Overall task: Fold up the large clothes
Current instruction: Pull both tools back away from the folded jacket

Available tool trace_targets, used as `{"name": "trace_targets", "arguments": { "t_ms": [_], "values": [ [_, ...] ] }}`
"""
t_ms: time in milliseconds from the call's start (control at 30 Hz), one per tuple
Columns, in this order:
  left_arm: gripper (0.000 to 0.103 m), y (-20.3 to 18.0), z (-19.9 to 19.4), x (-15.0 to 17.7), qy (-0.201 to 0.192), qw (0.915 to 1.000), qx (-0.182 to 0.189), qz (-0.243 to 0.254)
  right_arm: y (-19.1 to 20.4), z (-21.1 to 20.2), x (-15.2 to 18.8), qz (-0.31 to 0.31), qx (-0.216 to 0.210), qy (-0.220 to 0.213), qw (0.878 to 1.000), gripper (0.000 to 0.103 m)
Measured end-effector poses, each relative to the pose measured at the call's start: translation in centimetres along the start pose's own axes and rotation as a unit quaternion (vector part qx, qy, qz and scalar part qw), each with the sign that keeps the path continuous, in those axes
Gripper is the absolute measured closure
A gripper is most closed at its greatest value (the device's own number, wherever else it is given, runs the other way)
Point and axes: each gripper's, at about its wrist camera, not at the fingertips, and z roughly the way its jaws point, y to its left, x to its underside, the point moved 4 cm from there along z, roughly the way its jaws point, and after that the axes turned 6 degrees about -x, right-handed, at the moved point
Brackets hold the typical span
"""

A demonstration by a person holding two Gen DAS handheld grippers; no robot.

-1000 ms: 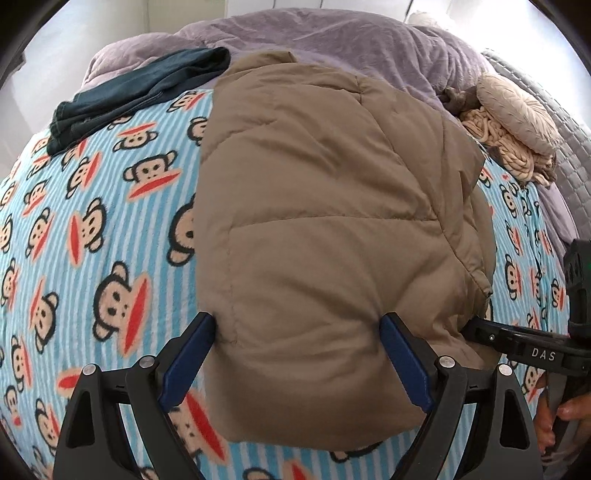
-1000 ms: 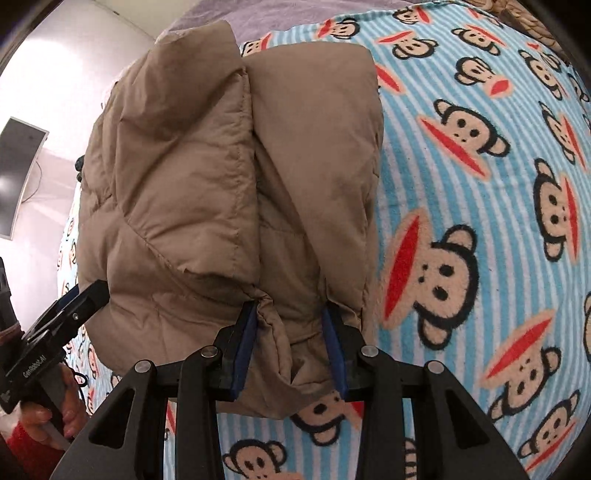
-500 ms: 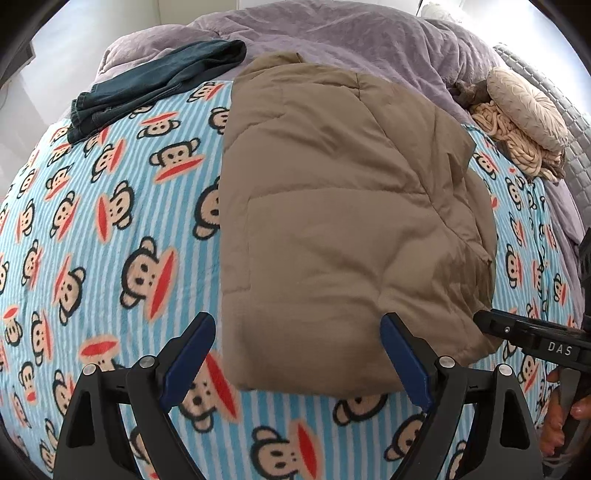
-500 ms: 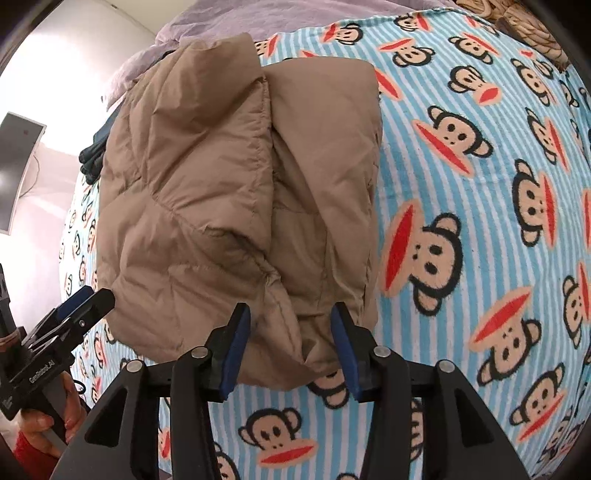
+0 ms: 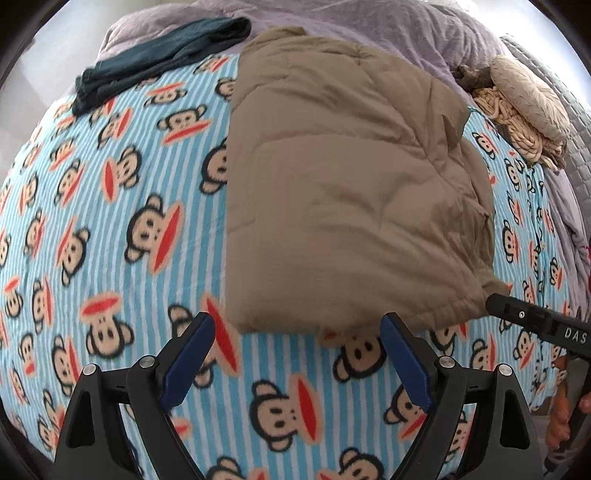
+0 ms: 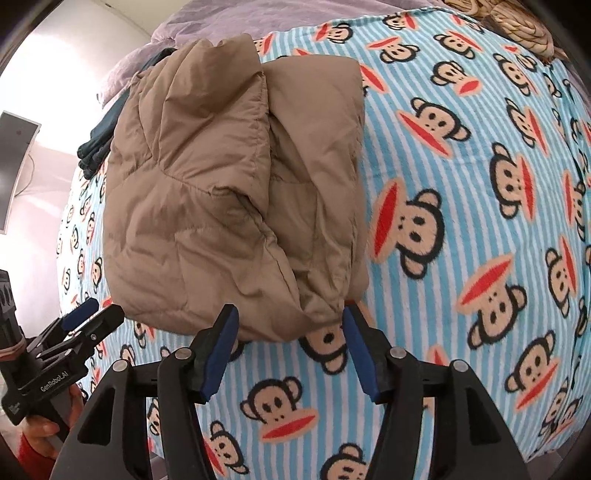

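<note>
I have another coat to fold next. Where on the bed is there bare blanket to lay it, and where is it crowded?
Widest bare stretch: the monkey blanket left of the tan jacket, below the dark clothes. A second patch lies right of the jacket. The near strip holds the left claw and right claw, both open. Crowded: the head end, with grey duvet and knitted cushions.

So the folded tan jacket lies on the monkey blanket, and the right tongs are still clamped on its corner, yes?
Not quite. The right tongs are open and off the jacket; the right wrist view shows its corner lying loose in front of them. The rest holds: the jacket lies folded on the monkey blanket. The left tongs are open too.
</note>
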Motion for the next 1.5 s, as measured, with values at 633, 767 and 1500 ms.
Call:
{"name": "trace_targets", "arguments": {
  "t_ms": [633, 767, 1500],
  "values": [
    [0.001, 0.8, -5.7, 0.9, -0.046, 0.9984, -0.008, -0.033, 4.3, -5.2, 2.6, -0.04, 0.051, -0.049, 0.997, 0.018],
    [0.001, 0.8, -6.8, 0.9, -0.052, 0.9981, -0.008, -0.032, 5.2, -6.4, 2.3, -0.049, 0.067, -0.072, 0.994, 0.0],
    [0.001, 1.9, -16.3, -1.1, -0.157, 0.982, -0.1, -0.035, 9.7, -13.8, 0.9, -0.077, 0.105, -0.165, 0.978, 0.0]
  ]
}}
